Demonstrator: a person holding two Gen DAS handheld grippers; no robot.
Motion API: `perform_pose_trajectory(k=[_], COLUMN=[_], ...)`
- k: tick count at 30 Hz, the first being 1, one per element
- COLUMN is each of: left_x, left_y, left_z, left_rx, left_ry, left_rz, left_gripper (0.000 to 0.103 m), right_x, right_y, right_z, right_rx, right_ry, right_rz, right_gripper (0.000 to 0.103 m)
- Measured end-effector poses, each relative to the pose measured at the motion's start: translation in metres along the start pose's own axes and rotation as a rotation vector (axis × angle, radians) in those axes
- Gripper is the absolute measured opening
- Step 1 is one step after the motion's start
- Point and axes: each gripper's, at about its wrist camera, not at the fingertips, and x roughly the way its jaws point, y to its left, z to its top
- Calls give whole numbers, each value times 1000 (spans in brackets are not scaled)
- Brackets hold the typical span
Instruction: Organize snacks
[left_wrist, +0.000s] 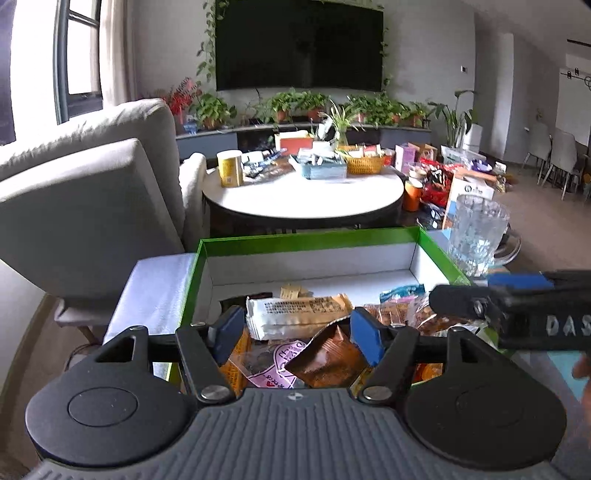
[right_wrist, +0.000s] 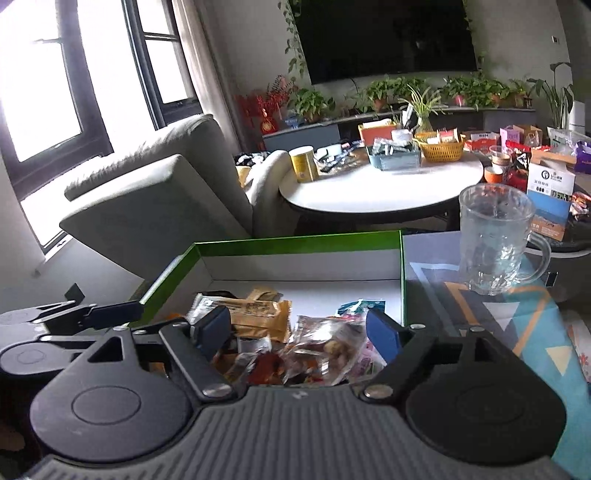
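A green-rimmed cardboard box (left_wrist: 310, 240) (right_wrist: 295, 242) holds a loose pile of snack packets. Among them are a white-and-tan packet (left_wrist: 295, 314), a brown foil packet (left_wrist: 327, 356), a pink-labelled one (left_wrist: 280, 363) and a small blue one (left_wrist: 402, 293). My left gripper (left_wrist: 297, 338) hangs open over the near left part of the pile, its blue pads clear of the packets. My right gripper (right_wrist: 299, 332) stands open, wider, above clear packets of nuts (right_wrist: 325, 347) and a tan packet (right_wrist: 258, 314). Each gripper shows at the edge of the other's view: right gripper (left_wrist: 465, 290), left gripper (right_wrist: 88, 314).
A clear glass mug (left_wrist: 474, 236) (right_wrist: 495, 240) stands just right of the box on a patterned table cover (right_wrist: 517, 314). Beyond the box are a round white table (left_wrist: 303, 199) (right_wrist: 380, 188) loaded with baskets and boxes, and a grey armchair (left_wrist: 92, 199) at the left.
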Motion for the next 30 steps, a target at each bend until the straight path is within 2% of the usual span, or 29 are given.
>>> perform_pose_trajectory(k=[5, 12, 16, 21, 25, 30], left_x=[-23, -48, -55, -62, -64, -74], left_y=[2, 12, 17, 12, 17, 21], left_z=[-1, -30, -47, -63, -73, -77], left_rx=[-26, -63, -109, -97, -117, -157], left_ry=[-42, -14, 20, 43, 69, 67], left_rz=[10, 152, 124, 145, 189, 180], left_gripper=[67, 67, 67, 67, 66, 66], right_x=[-17, -23, -20, -23, -29, -36], right_y=[10, 25, 36, 41, 42, 43], right_z=[-6, -27, -45, -59, -65, -67], right_rx=[-23, -22, -29, -14, -34, -29], right_ry=[-19, 33, 80, 117, 107, 89], right_rz=[21, 64, 79, 69, 35, 27], right_gripper=[83, 86, 86, 86, 86, 87])
